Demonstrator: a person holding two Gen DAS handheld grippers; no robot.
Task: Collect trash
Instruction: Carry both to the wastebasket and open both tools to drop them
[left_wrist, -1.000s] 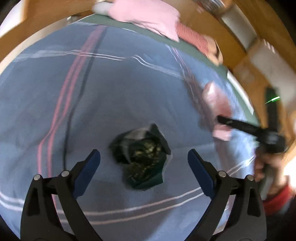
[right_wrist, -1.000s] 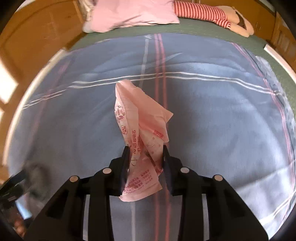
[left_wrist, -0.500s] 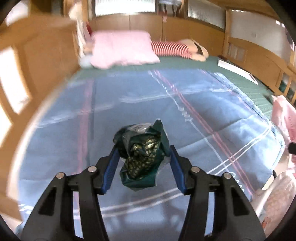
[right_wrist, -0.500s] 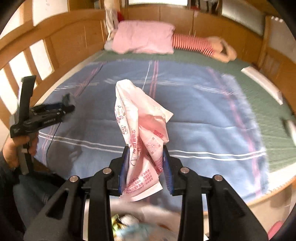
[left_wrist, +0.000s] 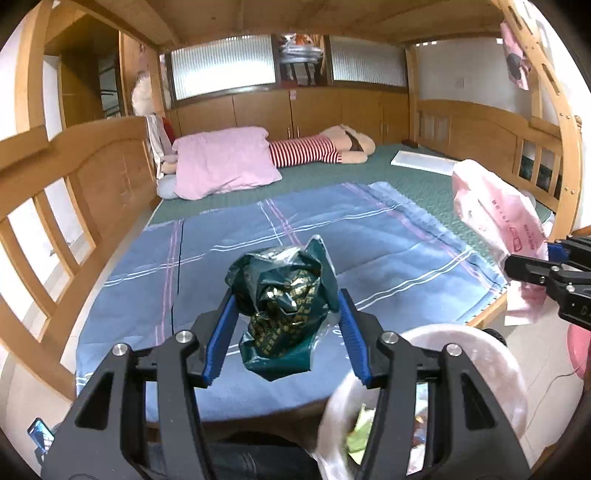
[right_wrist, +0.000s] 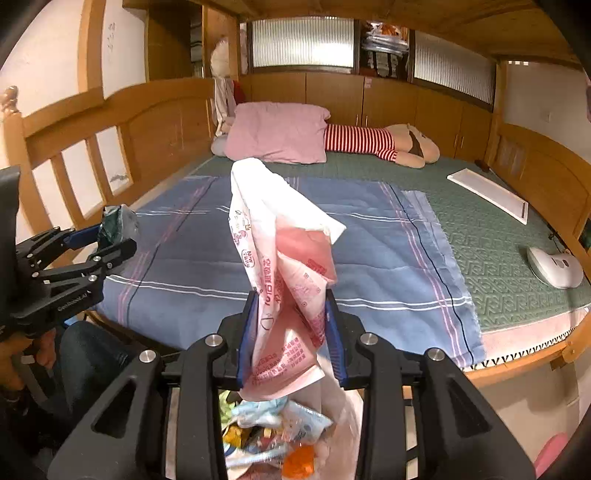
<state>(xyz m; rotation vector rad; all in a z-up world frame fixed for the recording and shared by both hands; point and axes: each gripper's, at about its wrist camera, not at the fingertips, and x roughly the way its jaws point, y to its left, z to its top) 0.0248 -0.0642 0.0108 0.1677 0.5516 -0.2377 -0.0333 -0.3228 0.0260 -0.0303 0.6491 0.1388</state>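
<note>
My left gripper (left_wrist: 283, 334) is shut on a crumpled dark green wrapper (left_wrist: 284, 306) and holds it in the air off the bed's near edge. My right gripper (right_wrist: 291, 328) is shut on a pink and white plastic bag (right_wrist: 284, 266), held above an open white trash bag (right_wrist: 273, 443) with several wrappers inside. The trash bag also shows in the left wrist view (left_wrist: 491, 373) at the lower right. The left gripper shows in the right wrist view (right_wrist: 99, 243) at the left, and the right gripper shows in the left wrist view (left_wrist: 535, 269) at the right.
A blue plaid blanket (left_wrist: 295, 243) lies on a green mattress (right_wrist: 491, 236) inside a wooden bed frame (left_wrist: 74, 177). A pink pillow (left_wrist: 221, 162), a striped doll (right_wrist: 384, 142), a flat white board (right_wrist: 487, 194) and a white device (right_wrist: 554, 267) lie on the bed.
My left gripper closed on the green wrapper and lifted it off the blanket. Both grippers drew back from the bed to the trash bag, the right still holding the pink bag.
</note>
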